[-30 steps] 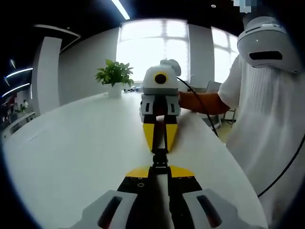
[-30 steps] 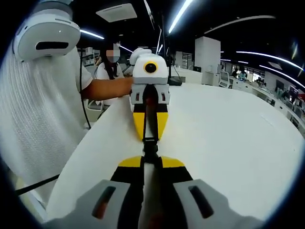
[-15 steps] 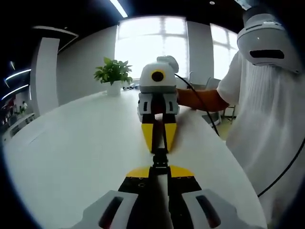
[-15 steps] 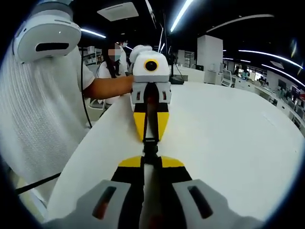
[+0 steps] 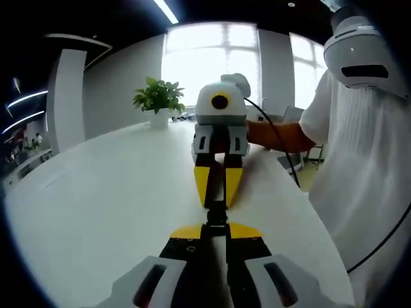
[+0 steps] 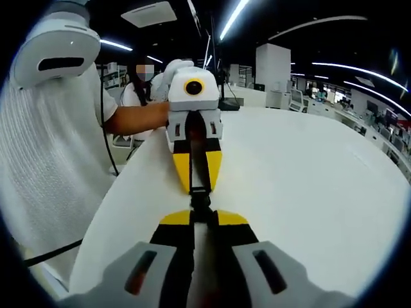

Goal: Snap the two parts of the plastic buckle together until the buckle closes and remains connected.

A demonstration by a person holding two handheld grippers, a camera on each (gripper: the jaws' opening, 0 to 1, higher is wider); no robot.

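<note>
While a potted plant [image 5: 158, 102] stands far off on the left of the white tabletop [image 5: 96, 205] in the left gripper view, the left hand-held gripper [image 5: 216, 226] rises from the near edge with its yellow-tipped jaws drawn together on a black buckle [image 5: 216, 215], which sits right at the jaw tips above the tabletop. Straight beyond it, pointing back, the right hand-held gripper [image 5: 217, 204] meets the same black piece from the far side, its yellow jaws closed tight around a dark strip running up between them; whether the two buckle halves are joined cannot be told, as the piece is small and dark. To the right of that, a person's bare forearm [image 5: 273, 136] reaches to the far gripper, and a white sleeve and shirt [image 5: 359, 167] take up the right edge, with a black cable [image 5: 282, 154] trailing down. In the right gripper view, the person's white shirt [image 6: 51, 147] is on the left, the forearm [image 6: 135, 117] reaching in toward the middle. There the right hand-held gripper [image 6: 200, 218] comes up from the near edge, jaws clamped on the buckle [image 6: 200, 202], and the left hand-held gripper [image 6: 198, 190] faces it nose to nose, likewise closed on it. The white tabletop [image 6: 308, 192] spreads away to the right, with office desks far behind.
</note>
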